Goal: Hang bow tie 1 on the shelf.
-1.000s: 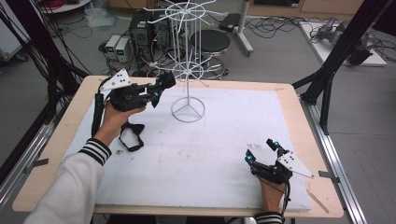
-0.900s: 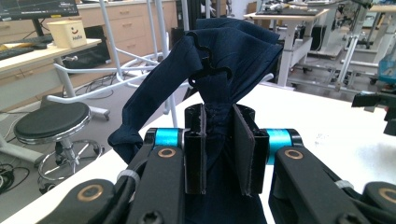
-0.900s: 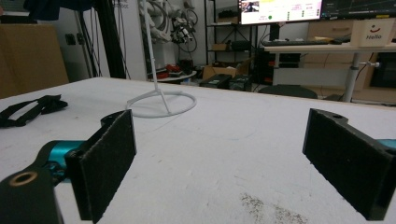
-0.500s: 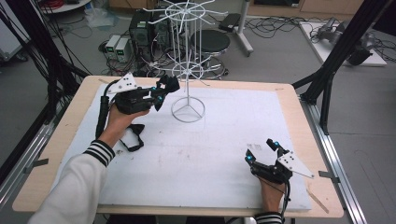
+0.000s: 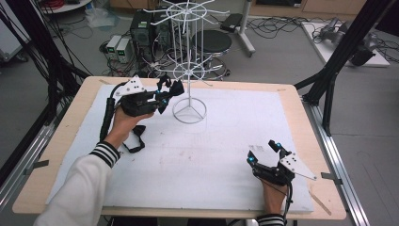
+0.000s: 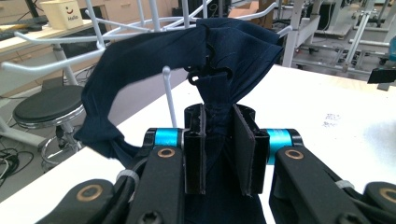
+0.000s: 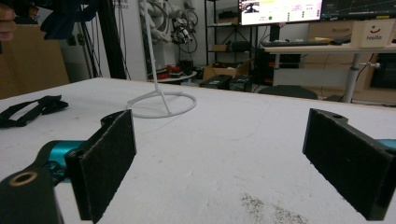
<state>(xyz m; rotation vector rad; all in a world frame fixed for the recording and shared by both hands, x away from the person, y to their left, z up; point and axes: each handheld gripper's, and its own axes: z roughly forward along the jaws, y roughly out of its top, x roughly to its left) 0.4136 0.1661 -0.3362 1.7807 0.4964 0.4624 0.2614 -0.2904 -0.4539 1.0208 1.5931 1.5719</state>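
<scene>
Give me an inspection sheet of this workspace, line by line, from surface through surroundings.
Surface: white sheet over a wooden table, faintly marked.
Job's things: dark blue cloth item clamped in the left gripper, held up beside the white wire rack; second black strap item lying on the sheet.
Clutter: nothing seen.
Grippers: left shut on the cloth; right gripper open, empty, resting on the sheet.
Cables: one trailing from each gripper.
Surroundings: stool, computers, floor wiring.

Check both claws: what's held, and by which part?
Left claw is shut on a dark blue cloth item, pinching its lower bunched part below a small black hook. Right claw is open and holds nothing.
</scene>
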